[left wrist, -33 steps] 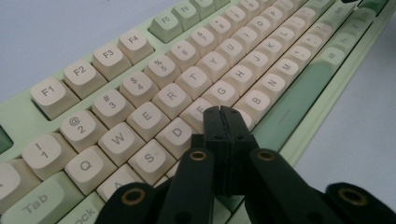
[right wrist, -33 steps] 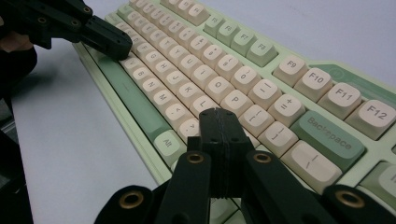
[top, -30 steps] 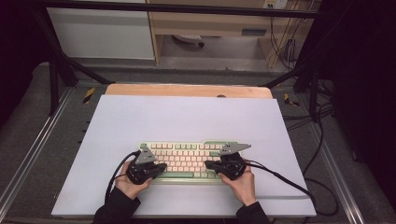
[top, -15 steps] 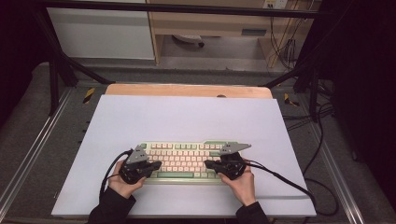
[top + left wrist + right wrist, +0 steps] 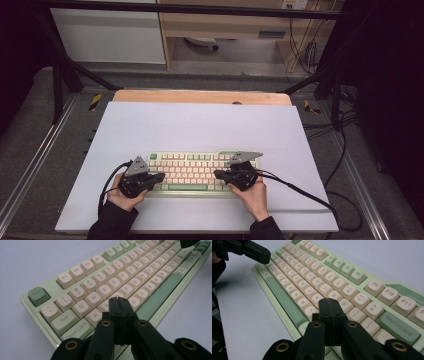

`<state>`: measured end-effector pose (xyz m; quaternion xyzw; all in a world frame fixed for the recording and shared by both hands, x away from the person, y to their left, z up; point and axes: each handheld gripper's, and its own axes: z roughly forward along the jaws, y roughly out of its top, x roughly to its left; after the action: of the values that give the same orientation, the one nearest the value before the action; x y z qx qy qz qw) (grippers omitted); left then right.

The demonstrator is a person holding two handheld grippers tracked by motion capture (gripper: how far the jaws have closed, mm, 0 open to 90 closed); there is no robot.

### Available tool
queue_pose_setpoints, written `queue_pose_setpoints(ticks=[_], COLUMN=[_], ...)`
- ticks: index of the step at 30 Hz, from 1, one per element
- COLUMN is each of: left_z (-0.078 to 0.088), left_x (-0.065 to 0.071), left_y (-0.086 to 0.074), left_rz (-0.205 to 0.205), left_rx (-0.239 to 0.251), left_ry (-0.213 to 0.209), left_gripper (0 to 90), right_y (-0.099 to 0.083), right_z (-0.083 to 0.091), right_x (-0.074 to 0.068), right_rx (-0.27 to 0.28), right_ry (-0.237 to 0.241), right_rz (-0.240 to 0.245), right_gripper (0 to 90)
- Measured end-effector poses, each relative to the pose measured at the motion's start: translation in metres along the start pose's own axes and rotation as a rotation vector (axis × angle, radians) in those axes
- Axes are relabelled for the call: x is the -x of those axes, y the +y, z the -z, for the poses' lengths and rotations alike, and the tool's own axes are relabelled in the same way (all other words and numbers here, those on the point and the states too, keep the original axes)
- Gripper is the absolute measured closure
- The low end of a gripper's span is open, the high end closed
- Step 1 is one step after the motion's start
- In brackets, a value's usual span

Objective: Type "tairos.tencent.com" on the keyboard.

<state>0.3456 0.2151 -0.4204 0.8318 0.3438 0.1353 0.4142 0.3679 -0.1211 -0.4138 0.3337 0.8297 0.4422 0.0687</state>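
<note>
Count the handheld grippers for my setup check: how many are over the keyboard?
2. The left black two-jaw gripper sits over the green-and-cream keyboard's left end; the right black two-jaw gripper over its right end.

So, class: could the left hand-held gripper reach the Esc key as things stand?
Probably yes: the left hand-held gripper, jaws shut, hovers over the keyboard's left letter keys, and nothing stands between it and the Esc key.

Keyboard [image 5: 192,172] on mat [image 5: 200,125], near its front edge
</note>
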Motion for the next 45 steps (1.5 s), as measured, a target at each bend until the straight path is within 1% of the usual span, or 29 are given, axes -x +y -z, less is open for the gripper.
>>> queue_pose_setpoints(ticks=[6,15,17,19,24,27,29,33,37,39,40,43,45], left_z=[0.005,0.009,0.009,0.009,0.009,0.009,0.009,0.009,0.009,0.008,0.008,0.009,0.009], left_x=[-0.005,-0.008,-0.009,-0.009,-0.01,-0.01,-0.01,-0.01,-0.01,-0.01,-0.01,-0.011,-0.011], left_y=[-0.004,-0.005,-0.006,-0.006,-0.006,-0.006,-0.006,-0.007,-0.007,-0.007,-0.007,-0.007,-0.007], left_rz=[0.008,0.012,0.013,0.015,0.017,0.02,0.019,0.018,0.019,0.019,0.019,0.019,0.019], left_rx=[0.004,0.01,0.01,0.011,0.012,0.012,0.011,0.011,0.011,0.01,0.01,0.01,0.01], left_ry=[0.008,0.011,0.011,0.01,0.011,0.011,0.01,0.01,0.011,0.011,0.011,0.012,0.012], left_gripper=[89.7,89.6,89.6,89.6,89.6,89.6,89.7,89.7,89.7,89.6,89.6,89.6,89.7], right_y=[0.007,0.016,0.018,0.019,0.017,0.017,0.016,0.015,0.013,0.014,0.014,0.016,0.017], right_z=[-0.008,-0.028,-0.032,-0.035,-0.038,-0.04,-0.042,-0.043,-0.046,-0.045,-0.044,-0.039,-0.035], right_x=[-0.004,-0.004,-0.003,-0.001,0.001,0.002,0.002,0.002,0.002,0.001,0.002,0.0,-0.001], right_rx=[-0.001,-0.012,-0.023,-0.023,-0.042,-0.051,-0.06,-0.058,-0.059,-0.059,-0.057,-0.041,-0.036], right_ry=[-0.007,-0.028,-0.042,-0.044,-0.056,-0.059,-0.065,-0.059,-0.063,-0.057,-0.06,-0.055,-0.051], right_rz=[0.004,0.0,0.004,0.0,-0.009,0.001,-0.002,-0.001,0.008,0.003,0.01,0.007,0.013], right_gripper=[90.0,90.0,90.0,90.0,90.0,90.0,90.0,90.0,90.0,90.0,90.0,90.0,90.0])
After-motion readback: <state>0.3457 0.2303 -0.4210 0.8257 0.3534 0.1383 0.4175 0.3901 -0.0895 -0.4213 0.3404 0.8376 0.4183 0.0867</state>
